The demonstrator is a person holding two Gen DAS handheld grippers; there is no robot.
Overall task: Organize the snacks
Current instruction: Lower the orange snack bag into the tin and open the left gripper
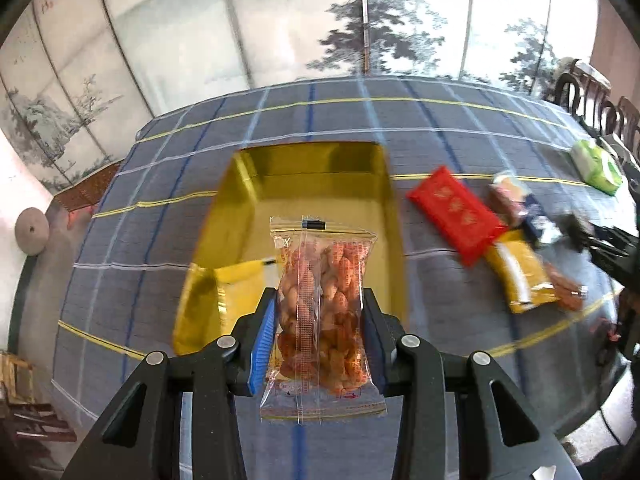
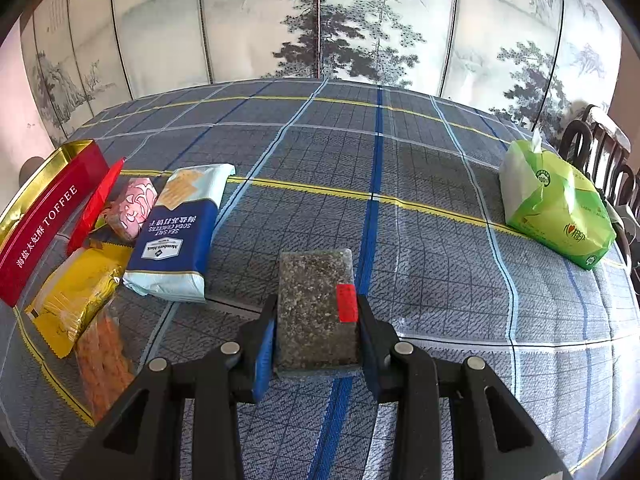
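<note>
The left gripper clamps a clear peanut packet above the open gold-lined tin. Right of the tin, past its rim, loose snacks crowd the checked tablecloth. Beyond them, the right gripper pinches a dark seeded bar over bare cloth.

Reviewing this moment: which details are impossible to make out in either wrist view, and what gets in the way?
- Left wrist view: print on the red packet and neighbouring snacks is smeared by motion blur.
- Left wrist view: the gold box floor is partly hidden behind the clear peanut packet in the left gripper.
- Right wrist view: the toffee box interior is hidden by its red wall and cut by the frame edge.
- Right wrist view: the label on the dark block in the right gripper is too small to read.
</note>
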